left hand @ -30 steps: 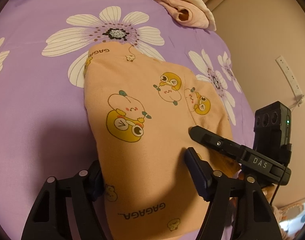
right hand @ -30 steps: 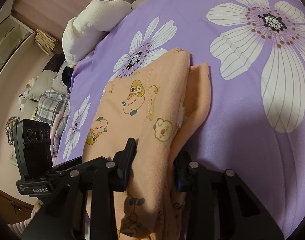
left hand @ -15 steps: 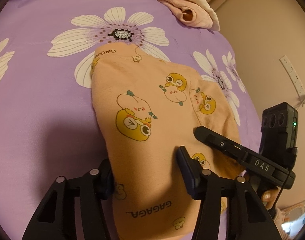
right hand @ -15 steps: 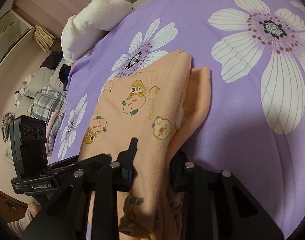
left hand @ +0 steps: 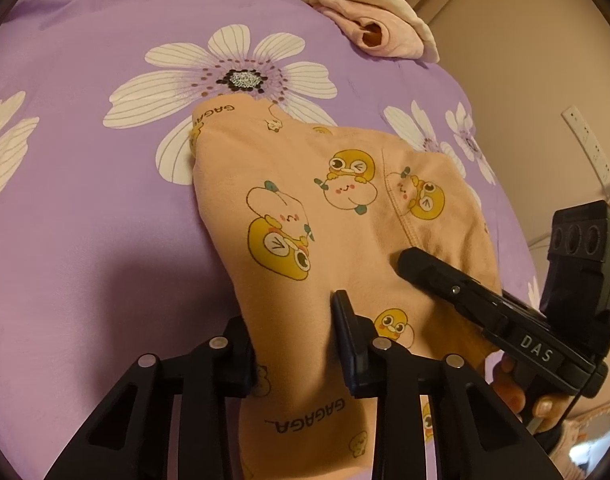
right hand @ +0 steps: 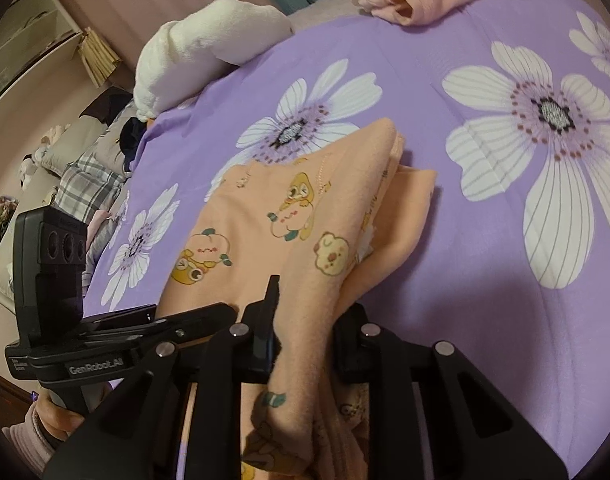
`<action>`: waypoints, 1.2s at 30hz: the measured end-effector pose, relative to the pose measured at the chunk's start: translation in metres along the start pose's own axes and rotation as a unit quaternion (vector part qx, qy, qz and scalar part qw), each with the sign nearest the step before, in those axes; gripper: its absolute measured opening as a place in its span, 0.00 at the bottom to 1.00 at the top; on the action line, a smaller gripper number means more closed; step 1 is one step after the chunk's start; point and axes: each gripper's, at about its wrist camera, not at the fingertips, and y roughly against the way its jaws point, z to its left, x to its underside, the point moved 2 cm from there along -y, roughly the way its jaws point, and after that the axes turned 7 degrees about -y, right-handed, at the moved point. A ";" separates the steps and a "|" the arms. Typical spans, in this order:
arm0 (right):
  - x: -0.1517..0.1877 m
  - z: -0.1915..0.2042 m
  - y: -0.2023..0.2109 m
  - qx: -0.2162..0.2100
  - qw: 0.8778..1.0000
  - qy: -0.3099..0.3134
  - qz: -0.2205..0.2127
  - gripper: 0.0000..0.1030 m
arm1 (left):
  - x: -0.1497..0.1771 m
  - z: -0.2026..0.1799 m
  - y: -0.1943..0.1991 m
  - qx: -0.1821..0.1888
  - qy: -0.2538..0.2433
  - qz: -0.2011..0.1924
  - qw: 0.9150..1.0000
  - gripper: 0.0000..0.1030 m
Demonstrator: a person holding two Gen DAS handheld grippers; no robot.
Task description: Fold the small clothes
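A purple bedsheet (left hand: 85,220) printed with large white flowers fills the left wrist view, and the peach garment (left hand: 305,208), patterned with yellow cartoon chicks, lies folded across its middle, running from a white flower at 12 o'clock down to the near edge at 6 o'clock. At 6 o'clock the left gripper (left hand: 293,344) has a bunched ridge of this garment between its black fingers (left hand: 347,332), and its jaws are closing on the cloth. At 4 o'clock the right gripper (left hand: 457,288) reaches onto the garment's right edge, with the person's hand (left hand: 521,392) beneath it. A rolled pink garment (left hand: 377,32) sits at 1 o'clock, well apart. In the right wrist view the left gripper's body appears at 8 o'clock, a white plush pillow (right hand: 209,44) lies at 11 o'clock, and the right gripper at 6 o'clock has a thick fold of the peach garment between its pads, jaws closing; a lower layer sticks out toward 2 o'clock.
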 end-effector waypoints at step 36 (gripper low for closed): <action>0.036 0.065 0.056 -0.026 0.997 0.053 -0.041 0.20 | 0.026 -0.028 0.052 -0.003 -0.019 -0.033 0.999 0.23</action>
